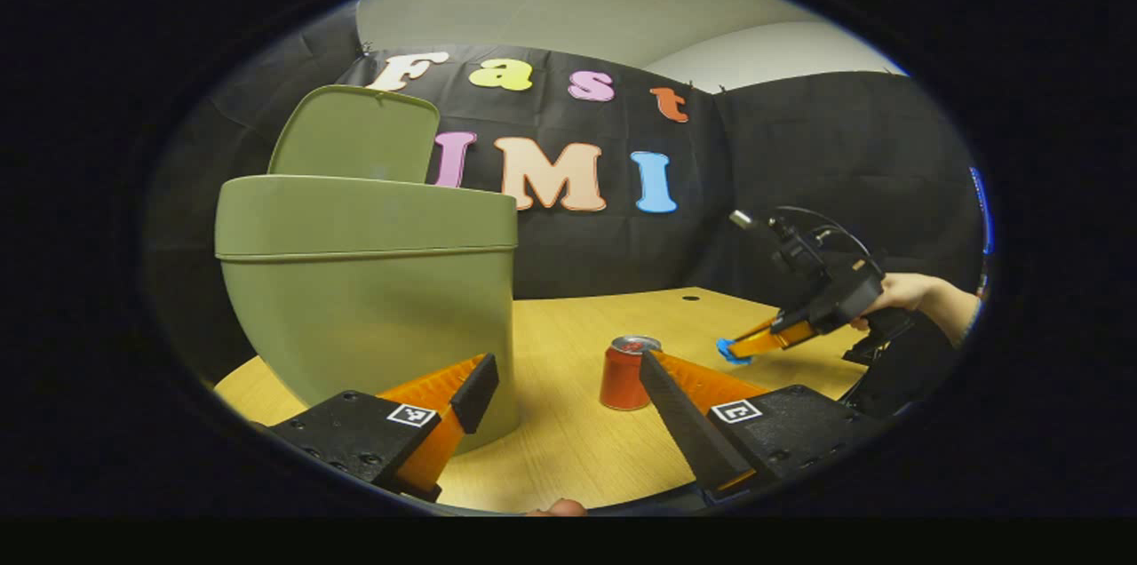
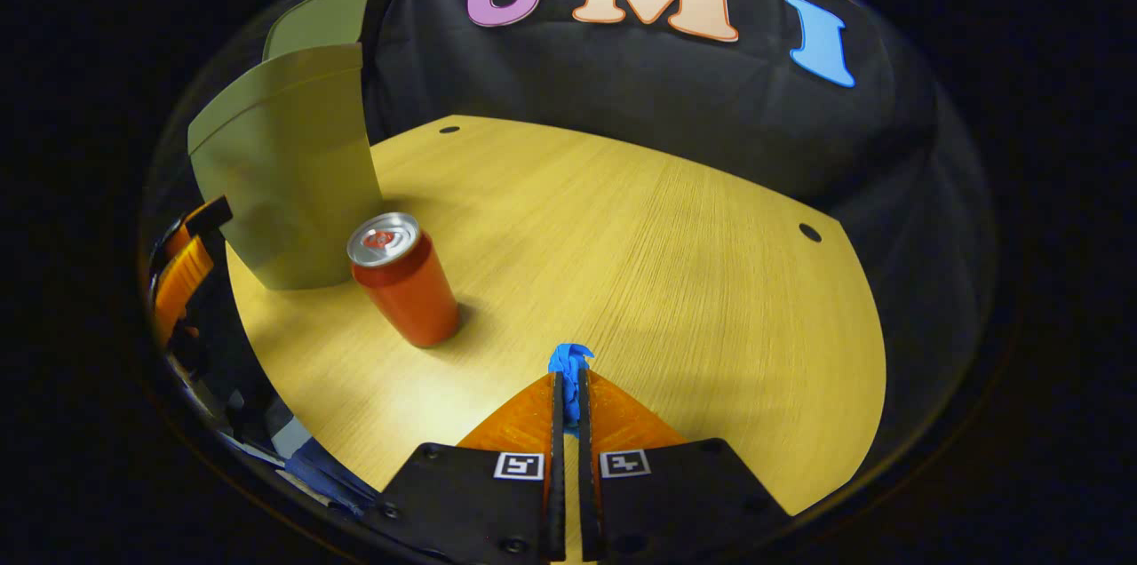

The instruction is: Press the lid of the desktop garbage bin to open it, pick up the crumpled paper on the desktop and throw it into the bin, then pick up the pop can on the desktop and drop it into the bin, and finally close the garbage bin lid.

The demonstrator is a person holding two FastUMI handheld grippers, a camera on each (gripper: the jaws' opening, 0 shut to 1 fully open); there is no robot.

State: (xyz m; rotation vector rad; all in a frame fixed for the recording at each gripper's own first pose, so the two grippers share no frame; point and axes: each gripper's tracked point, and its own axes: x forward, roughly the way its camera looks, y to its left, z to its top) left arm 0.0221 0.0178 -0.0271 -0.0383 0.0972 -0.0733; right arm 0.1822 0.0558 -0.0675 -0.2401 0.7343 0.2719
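Note:
The olive-green bin (image 1: 364, 298) stands on the wooden table with its lid (image 1: 355, 134) tipped up and open; it also shows at the far left (image 2: 284, 174) in the right gripper view. A red pop can (image 1: 626, 372) (image 2: 401, 281) stands upright to the right of the bin. My left gripper (image 1: 568, 378) is open just above the table, between bin and can, holding nothing. My right gripper (image 2: 568, 378) is shut on a blue crumpled paper (image 2: 569, 361), lifted a little off the table; the left gripper view shows it (image 1: 737, 350) right of the can, held by a hand.
The wooden table (image 2: 640, 245) has small round holes (image 2: 809, 232) near its far edge and a curved front edge. The black cloth wall rises close behind the bin. The person's hand (image 1: 906, 291) and sleeve reach in from the right.

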